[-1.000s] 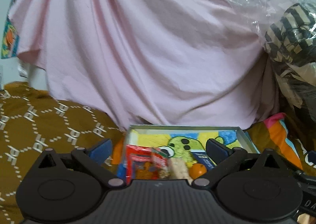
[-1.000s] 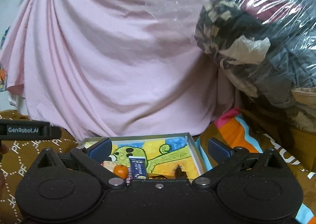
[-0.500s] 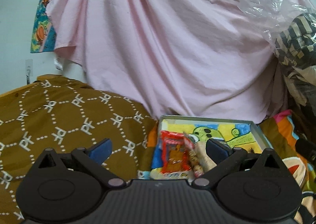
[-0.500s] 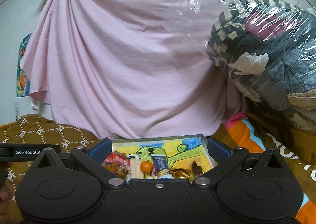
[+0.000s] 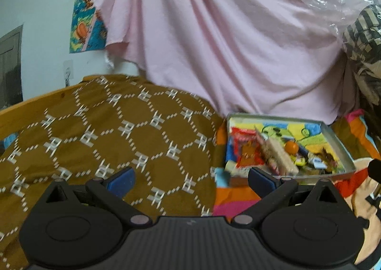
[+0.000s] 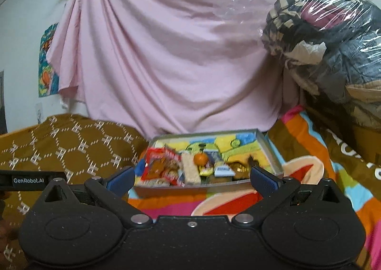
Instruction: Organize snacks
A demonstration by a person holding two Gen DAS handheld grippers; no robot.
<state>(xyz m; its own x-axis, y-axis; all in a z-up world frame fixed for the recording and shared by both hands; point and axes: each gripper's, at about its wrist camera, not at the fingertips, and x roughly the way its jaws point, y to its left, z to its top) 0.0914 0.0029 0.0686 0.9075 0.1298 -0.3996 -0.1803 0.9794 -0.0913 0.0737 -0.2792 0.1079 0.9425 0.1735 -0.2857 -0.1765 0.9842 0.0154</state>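
Snacks sit packed in the tray [image 6: 271,148] on the colourful blanket [image 6: 309,151]. Your left gripper [image 5: 190,178] and right gripper [image 6: 191,178] both gape wide, holding nothing.

left gripper [image 5: 190,180] jaws spread wide, empty, level, pointing forward, right gripper [image 6: 191,180] jaws spread wide, empty, level, left gripper's body at right view's left edge

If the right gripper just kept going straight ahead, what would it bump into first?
Probably the snack tray. The right gripper is open and points at the tray's near wall, with the red snack packet and orange just behind. Depth is hard to judge.
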